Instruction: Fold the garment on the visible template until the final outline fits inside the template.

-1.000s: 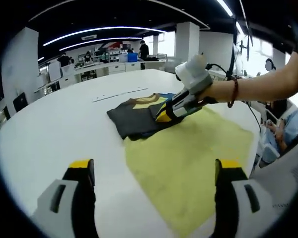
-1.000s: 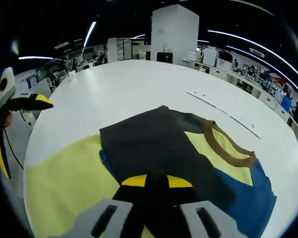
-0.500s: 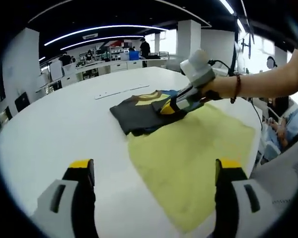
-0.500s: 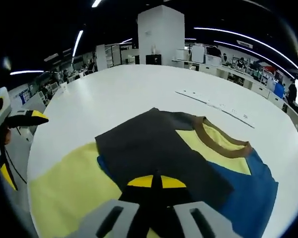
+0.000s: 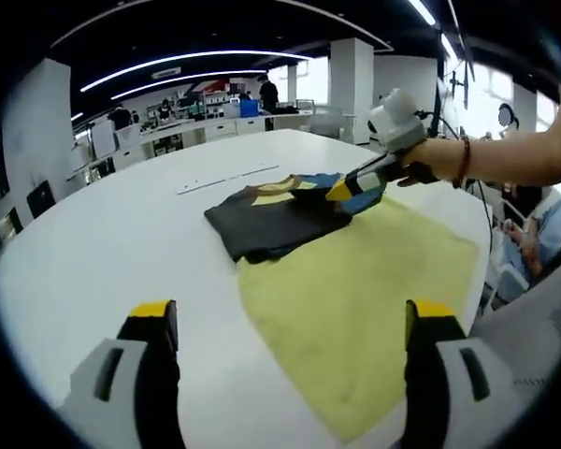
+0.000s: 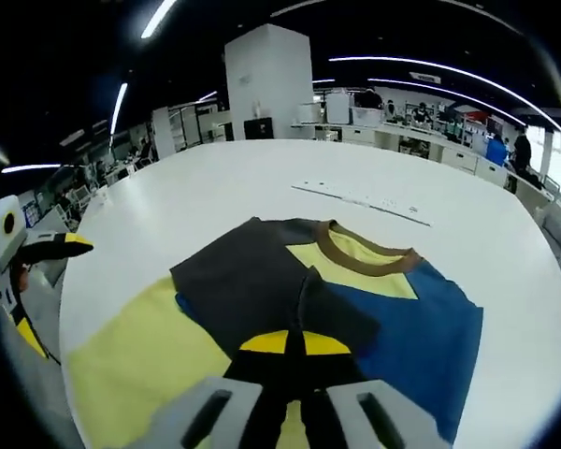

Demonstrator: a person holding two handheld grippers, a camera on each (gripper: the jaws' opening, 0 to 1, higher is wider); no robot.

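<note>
One gripper does the work: the right gripper [image 6: 294, 348] has its fingers pinched shut on a dark edge of the garment [image 6: 262, 281], the cloth rising in a ridge just ahead of the tips. Beyond them the folded garment lies on the table [image 6: 215, 187], its near part overlapping the yellow template [image 6: 131, 365], its blue side and collar off past the template's far edge. The left gripper [image 5: 290, 323] hovers with fingers wide apart, holding nothing, the template just ahead of them.

Risks, as I judge them: the pinch looks shallow, so the edge could slip out mid-drag; pulling one layer alone may undo the fold; and a drag from one point could skew the garment, leaving blue cloth outside the template.

No brand, label or writing can be read.
</note>
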